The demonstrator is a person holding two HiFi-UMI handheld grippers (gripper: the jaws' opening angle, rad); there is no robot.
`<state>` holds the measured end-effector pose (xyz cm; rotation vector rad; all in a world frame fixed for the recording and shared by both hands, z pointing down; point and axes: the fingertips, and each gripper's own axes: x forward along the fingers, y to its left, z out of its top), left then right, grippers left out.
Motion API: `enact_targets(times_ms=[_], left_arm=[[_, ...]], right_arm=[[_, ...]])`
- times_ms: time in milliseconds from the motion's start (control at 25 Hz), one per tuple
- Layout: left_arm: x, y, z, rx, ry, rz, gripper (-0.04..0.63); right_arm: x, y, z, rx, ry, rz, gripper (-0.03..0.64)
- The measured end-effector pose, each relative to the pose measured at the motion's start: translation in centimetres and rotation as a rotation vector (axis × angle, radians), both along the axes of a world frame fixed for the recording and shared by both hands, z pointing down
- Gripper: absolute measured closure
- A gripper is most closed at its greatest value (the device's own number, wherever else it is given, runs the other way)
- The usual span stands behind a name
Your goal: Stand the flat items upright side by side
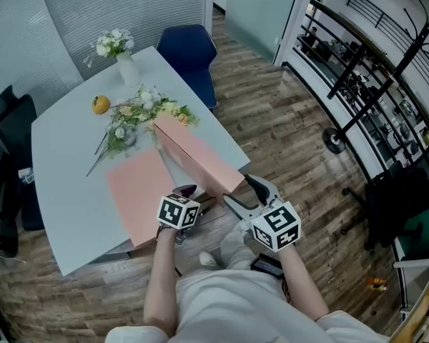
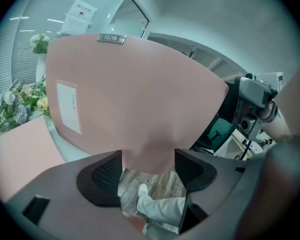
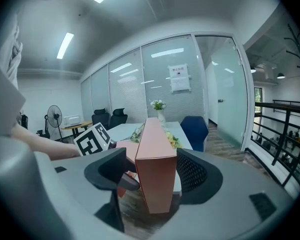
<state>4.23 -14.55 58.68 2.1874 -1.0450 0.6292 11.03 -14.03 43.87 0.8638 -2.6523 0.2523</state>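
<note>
A pink box [image 1: 196, 156] stands upright on its long edge on the white table [image 1: 64, 156], its near end at the table's front corner. A second flat pink item [image 1: 137, 191] lies on the table to its left. My right gripper [image 1: 244, 191] is open and straddles the box's narrow near end [image 3: 157, 179]; its left jaw stands clear of the box. My left gripper [image 1: 195, 197] is open beside the box's left face. In the left gripper view the box's broad labelled face [image 2: 135, 94] fills the frame, and its lower corner dips between the wide jaws.
A vase of white flowers [image 1: 125, 63], an orange [image 1: 100, 104] and a loose bouquet [image 1: 139, 113] sit at the back of the table. A blue chair [image 1: 189, 52] stands behind it and a black chair [image 1: 14, 120] at the left. Wooden floor and a railing [image 1: 372, 56] lie to the right.
</note>
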Motion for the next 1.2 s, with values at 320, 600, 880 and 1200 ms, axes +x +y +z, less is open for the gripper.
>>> enact_targets(times_ms=[320, 600, 880, 1200], left_arm=[[-1.7, 0.1, -2.0, 0.049, 0.034, -0.045, 0.275], [-3.0, -0.2, -3.7, 0.092, 0.084, -0.109, 0.275], [-4.8, -0.7, -5.3, 0.124, 0.118, -0.155, 0.275], [-6.8, -1.7, -5.4, 0.122, 0.114, -0.188, 0.275]], right_arm=[[-0.3, -0.4, -3.1, 0.026, -0.037, -0.006, 0.304], [-1.2, -1.5, -5.5, 0.105, -0.001, -0.035, 0.304], [-4.5, -4.5, -6.9, 0.184, 0.089, -0.132, 0.304], [-9.4, -6.0, -5.9, 0.061, 0.13, -0.293, 0.298]])
